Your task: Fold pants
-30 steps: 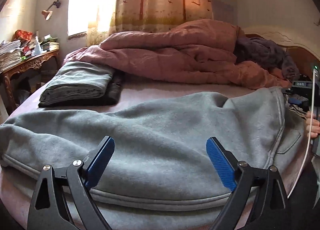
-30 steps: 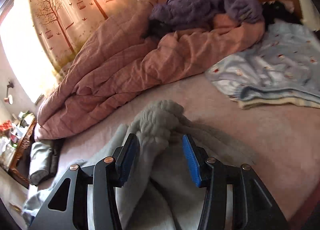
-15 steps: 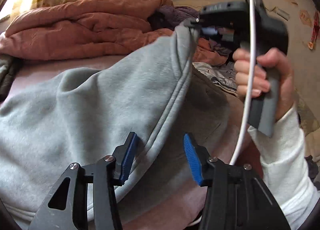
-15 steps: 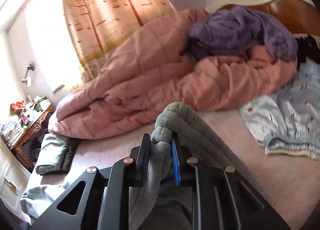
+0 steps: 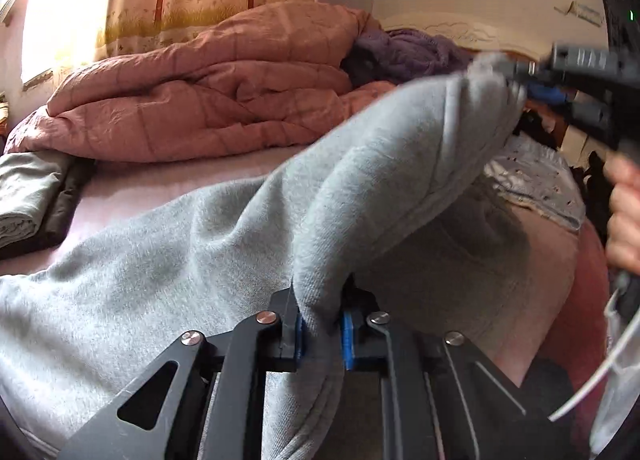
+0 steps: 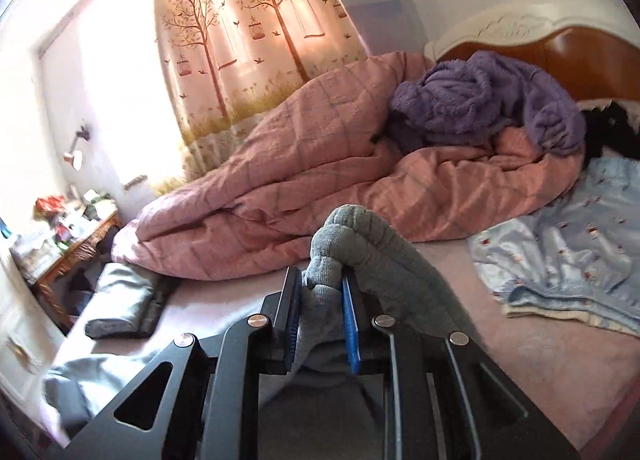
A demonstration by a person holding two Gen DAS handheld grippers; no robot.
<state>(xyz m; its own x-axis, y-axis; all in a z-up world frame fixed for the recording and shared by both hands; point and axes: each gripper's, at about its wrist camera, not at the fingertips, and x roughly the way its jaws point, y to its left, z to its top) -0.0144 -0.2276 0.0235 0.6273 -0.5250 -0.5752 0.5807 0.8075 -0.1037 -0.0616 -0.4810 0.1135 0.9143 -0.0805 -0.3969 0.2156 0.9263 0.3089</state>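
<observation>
Grey fleece pants (image 5: 160,280) lie across the pink bed. My left gripper (image 5: 322,334) is closing, its blue pads pinching a fold along the pants' edge at the near side. In the left wrist view the right gripper (image 5: 536,89) holds the waistband corner lifted at the upper right, a hand (image 5: 624,215) on its handle. Seen from the right wrist, my right gripper (image 6: 318,324) is shut on the bunched ribbed waistband (image 6: 352,227), raised off the mattress. The cloth hangs stretched between both grippers.
A rumpled pink quilt (image 6: 288,187) and a purple fleece (image 6: 488,103) fill the back of the bed. Folded grey clothes (image 5: 28,195) lie at the left. A pale blue floral cloth (image 6: 572,252) sits right. A cluttered wooden side table (image 6: 68,244) stands by the curtain.
The left gripper swung right along the pants and closed from wide open onto the edge fold. The right gripper closed on the waistband and lifted it off the bed.
</observation>
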